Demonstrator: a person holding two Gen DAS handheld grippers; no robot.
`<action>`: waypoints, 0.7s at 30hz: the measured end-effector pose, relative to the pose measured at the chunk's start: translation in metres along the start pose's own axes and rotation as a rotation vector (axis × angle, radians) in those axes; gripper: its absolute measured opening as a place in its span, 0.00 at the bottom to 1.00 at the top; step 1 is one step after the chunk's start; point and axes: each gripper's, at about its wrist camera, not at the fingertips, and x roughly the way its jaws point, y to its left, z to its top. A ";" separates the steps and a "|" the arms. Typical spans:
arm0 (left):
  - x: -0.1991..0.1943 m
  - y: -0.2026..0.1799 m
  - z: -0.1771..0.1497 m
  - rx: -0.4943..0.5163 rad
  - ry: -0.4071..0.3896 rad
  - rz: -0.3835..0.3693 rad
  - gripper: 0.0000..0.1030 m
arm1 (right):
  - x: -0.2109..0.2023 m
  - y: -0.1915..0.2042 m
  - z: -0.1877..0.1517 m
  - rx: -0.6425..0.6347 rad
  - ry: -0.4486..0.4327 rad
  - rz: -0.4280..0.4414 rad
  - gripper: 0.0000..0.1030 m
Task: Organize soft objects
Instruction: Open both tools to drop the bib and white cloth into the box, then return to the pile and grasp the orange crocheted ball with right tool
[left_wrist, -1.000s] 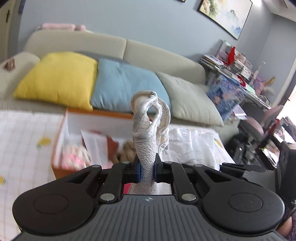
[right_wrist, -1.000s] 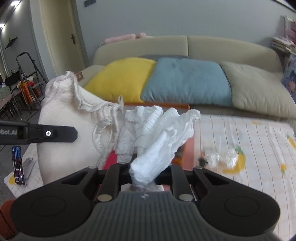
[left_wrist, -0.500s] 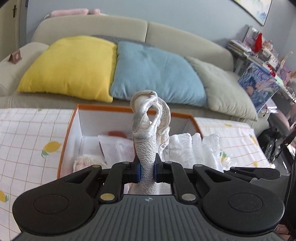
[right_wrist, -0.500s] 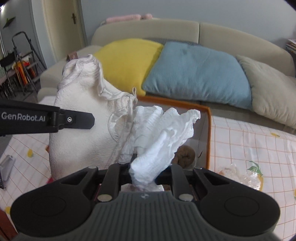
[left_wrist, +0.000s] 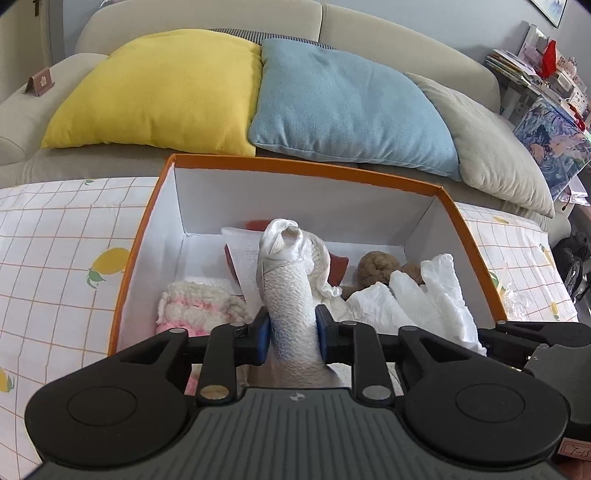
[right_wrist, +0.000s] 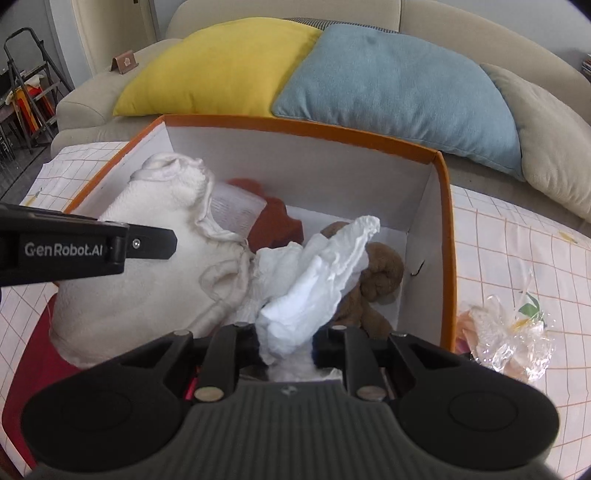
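The left gripper (left_wrist: 291, 330) pinches a cream cloth (left_wrist: 288, 280), its long axis running up past the fingers and over the orange box (left_wrist: 476, 240); the right gripper (right_wrist: 286, 341) clamps a white cloth (right_wrist: 325, 269) over the same box; both bundles hang above its open inside, so release means dropping straight down.

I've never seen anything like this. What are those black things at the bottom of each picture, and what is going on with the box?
No robot here: a person holds a two-finger gripper in each hand, each with a camera looking along its fingers, giving one picture per hand. The left hand-held gripper is clamped on a cream towel-like cloth; the right hand-held gripper is clamped on a crumpled white cloth. Both hang over an orange-rimmed box already holding other soft things, on a lemon-print tablecloth before a sofa.
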 end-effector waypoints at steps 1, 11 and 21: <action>-0.002 0.000 0.000 -0.002 -0.003 0.005 0.44 | 0.000 0.001 0.000 -0.004 -0.001 -0.004 0.20; -0.054 -0.004 0.009 -0.003 -0.145 0.026 0.79 | -0.046 0.001 0.006 0.005 -0.048 -0.007 0.55; -0.124 -0.033 -0.018 0.081 -0.311 -0.017 0.81 | -0.124 -0.002 -0.031 0.023 -0.151 -0.006 0.74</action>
